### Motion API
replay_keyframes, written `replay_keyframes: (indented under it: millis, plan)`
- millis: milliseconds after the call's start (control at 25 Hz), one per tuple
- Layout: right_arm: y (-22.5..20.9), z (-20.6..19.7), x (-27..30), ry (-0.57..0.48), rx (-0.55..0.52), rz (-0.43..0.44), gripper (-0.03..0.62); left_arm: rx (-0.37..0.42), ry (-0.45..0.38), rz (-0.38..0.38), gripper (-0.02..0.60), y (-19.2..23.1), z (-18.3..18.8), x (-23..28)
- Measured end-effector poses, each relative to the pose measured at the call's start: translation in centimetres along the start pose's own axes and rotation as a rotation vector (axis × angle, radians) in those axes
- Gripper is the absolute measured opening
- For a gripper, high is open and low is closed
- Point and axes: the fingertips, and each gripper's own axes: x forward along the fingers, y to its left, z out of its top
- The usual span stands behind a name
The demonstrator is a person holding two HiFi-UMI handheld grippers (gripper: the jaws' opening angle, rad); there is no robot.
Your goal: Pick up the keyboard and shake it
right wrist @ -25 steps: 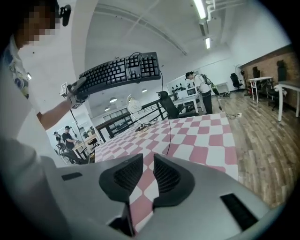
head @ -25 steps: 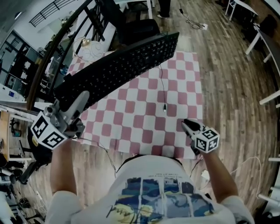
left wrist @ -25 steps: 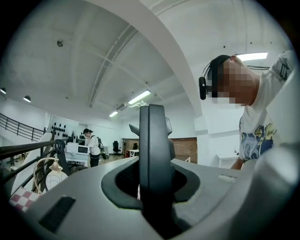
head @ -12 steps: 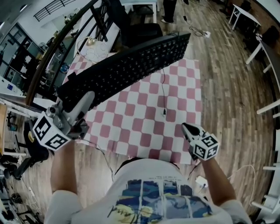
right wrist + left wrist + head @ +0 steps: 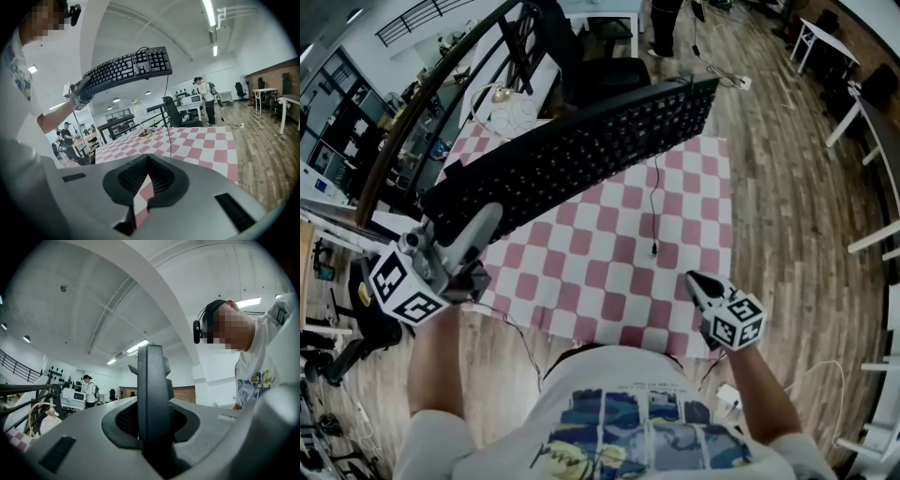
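The keyboard (image 5: 572, 150) now reaches higher and further right in the head view than before. The right gripper (image 5: 694, 280) has drawn nearer the person, its jaws closed together and empty.

Keyboard (image 5: 581, 145) black; tablecloth (image 5: 609, 272) pink-white checked; floor (image 5: 787, 169) brown wood-grain; shirt (image 5: 619, 380) white, blue print.

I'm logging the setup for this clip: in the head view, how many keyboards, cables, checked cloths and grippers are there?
Keyboard: 1
Cable: 1
Checked cloth: 1
Grippers: 2, the left gripper and the right gripper
Total: 5
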Motion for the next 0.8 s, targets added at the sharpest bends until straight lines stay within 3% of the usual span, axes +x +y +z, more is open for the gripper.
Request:
replay_keyframes:
  millis: [200,440,800]
  plan:
    - [-1.0,0.5,-0.7,-0.007,0.009,-0.018,-0.002,-0.072,-0.012,-0.035,0.092,0.0,-0.3,0.7]
    - [2.5,2.0,0.2,-0.013,0.008,-0.043,-0.002,-0.175,-0.003,-0.091,0.094,1.8,-0.5,-2.0]
    - [3.6,1.6,-0.8,-0.009,0.03,-0.103,-0.002,-0.369,0.041,-0.201,0.094,2.8,-5.2,-1.7]
